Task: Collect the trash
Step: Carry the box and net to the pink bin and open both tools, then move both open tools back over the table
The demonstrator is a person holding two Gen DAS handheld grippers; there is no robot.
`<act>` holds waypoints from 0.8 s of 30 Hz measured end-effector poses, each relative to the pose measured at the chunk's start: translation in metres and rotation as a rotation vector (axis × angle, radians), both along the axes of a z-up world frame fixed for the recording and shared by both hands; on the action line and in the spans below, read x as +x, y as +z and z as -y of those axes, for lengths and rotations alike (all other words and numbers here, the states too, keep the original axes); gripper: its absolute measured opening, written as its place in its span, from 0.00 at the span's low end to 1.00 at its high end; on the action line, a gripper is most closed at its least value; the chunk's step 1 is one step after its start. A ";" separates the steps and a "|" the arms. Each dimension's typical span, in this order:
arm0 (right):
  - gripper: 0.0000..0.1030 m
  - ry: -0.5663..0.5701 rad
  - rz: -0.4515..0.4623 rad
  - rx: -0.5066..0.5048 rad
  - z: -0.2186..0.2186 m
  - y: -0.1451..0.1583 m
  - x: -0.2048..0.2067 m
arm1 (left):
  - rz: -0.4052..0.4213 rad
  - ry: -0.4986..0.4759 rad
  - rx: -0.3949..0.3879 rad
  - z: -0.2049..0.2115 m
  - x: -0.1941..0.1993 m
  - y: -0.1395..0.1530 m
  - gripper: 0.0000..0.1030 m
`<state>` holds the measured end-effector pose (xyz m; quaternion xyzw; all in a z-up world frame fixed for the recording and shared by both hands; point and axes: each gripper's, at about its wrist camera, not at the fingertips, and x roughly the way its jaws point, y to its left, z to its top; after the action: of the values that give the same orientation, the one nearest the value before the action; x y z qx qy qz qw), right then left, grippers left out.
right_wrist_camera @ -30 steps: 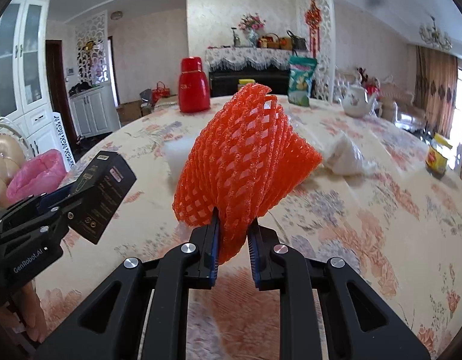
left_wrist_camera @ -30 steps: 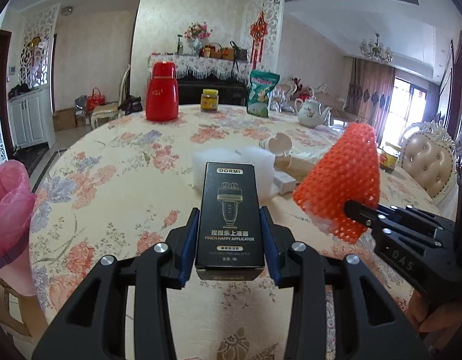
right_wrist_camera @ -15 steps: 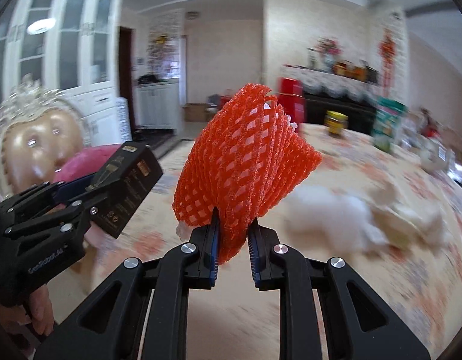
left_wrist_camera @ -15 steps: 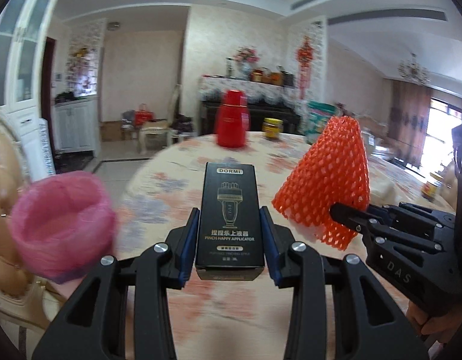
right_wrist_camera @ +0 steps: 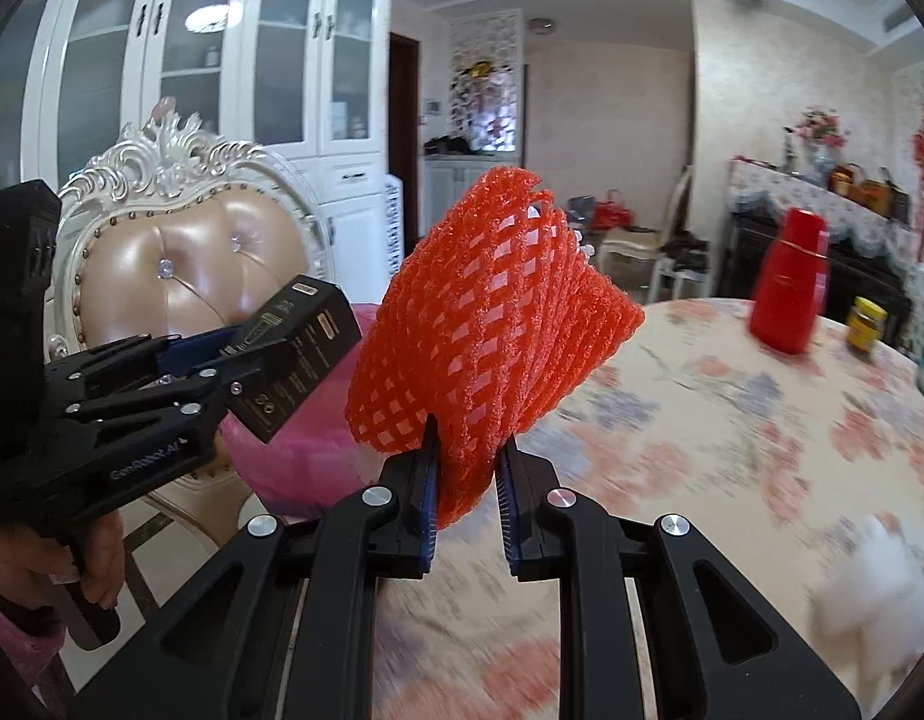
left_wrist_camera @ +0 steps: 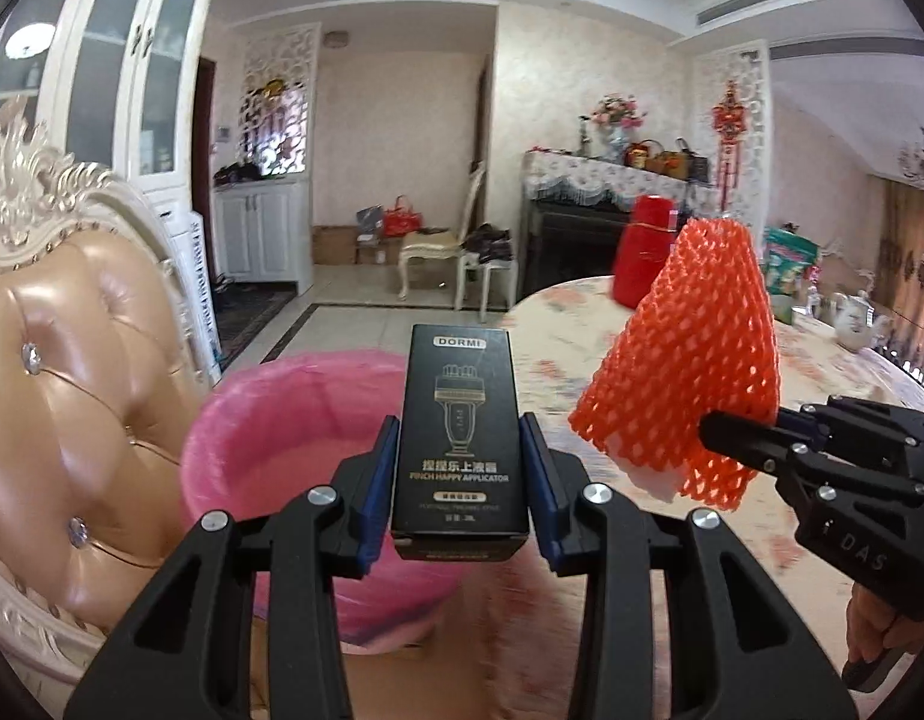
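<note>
While the left gripper (left_wrist_camera: 461, 483) clamps a stiff, light black cardboard box (left_wrist_camera: 461, 432) by its long sides above the pink-lined bin (left_wrist_camera: 270, 420), the right gripper (right_wrist_camera: 467, 489) pinches a squashy orange foam net sleeve (right_wrist_camera: 492, 324) by its lower edge; both look likely to drop cleanly.

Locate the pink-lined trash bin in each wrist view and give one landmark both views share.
Left wrist view: the pink-lined trash bin sits lower left of centre, behind the black box, beside the padded chair.
Right wrist view: the bin shows only in part, left of centre, behind the orange foam net.
Shared landmark: the red thermos on the table.
</note>
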<state>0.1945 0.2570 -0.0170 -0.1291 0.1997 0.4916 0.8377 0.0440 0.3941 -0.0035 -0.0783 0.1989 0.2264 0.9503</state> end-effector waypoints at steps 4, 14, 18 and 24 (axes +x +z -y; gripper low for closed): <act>0.18 0.060 -0.001 -0.028 -0.046 -0.006 0.003 | -0.006 0.036 -0.050 -0.045 0.001 -0.005 0.37; 0.19 0.122 -0.052 -0.093 -0.123 -0.032 0.027 | -0.035 0.088 -0.121 -0.118 0.018 -0.024 0.38; 0.43 0.173 -0.050 -0.144 -0.138 -0.043 0.022 | -0.031 0.124 -0.140 -0.132 0.020 -0.029 0.42; 0.70 0.206 -0.044 -0.138 -0.125 -0.050 0.014 | -0.003 0.174 -0.156 -0.143 0.008 -0.029 0.59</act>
<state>0.2084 0.3819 -0.0668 -0.1953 0.2370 0.5628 0.7674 0.0519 0.5373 -0.0320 -0.1686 0.2097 0.2921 0.9178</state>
